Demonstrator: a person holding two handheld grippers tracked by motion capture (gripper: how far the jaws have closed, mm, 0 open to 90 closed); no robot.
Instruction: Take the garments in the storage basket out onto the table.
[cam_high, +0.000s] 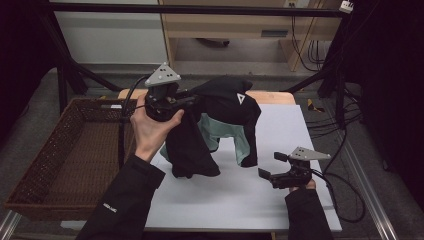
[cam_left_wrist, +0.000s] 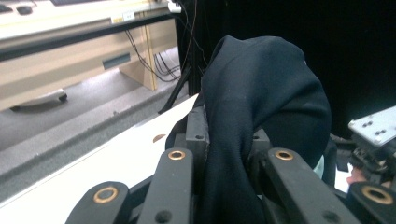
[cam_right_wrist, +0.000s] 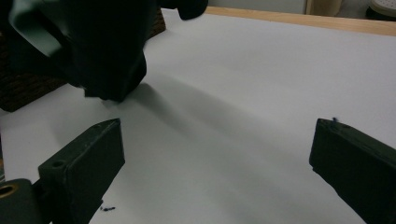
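Hanging black garment (cam_high: 220, 125) blocks table centre; white sheet (cam_high: 240, 200) front free; basket (cam_high: 65, 155) walls off left.

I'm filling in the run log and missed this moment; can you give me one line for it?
left gripper: shut on black garment, lifted, hem on white sheet | right gripper: open, empty, low over sheet | wicker basket: left of sheet

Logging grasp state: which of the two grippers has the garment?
The left gripper, raised beside the wicker basket, its jaws shut on the black garment. The right gripper sits low over the white sheet, open and empty.
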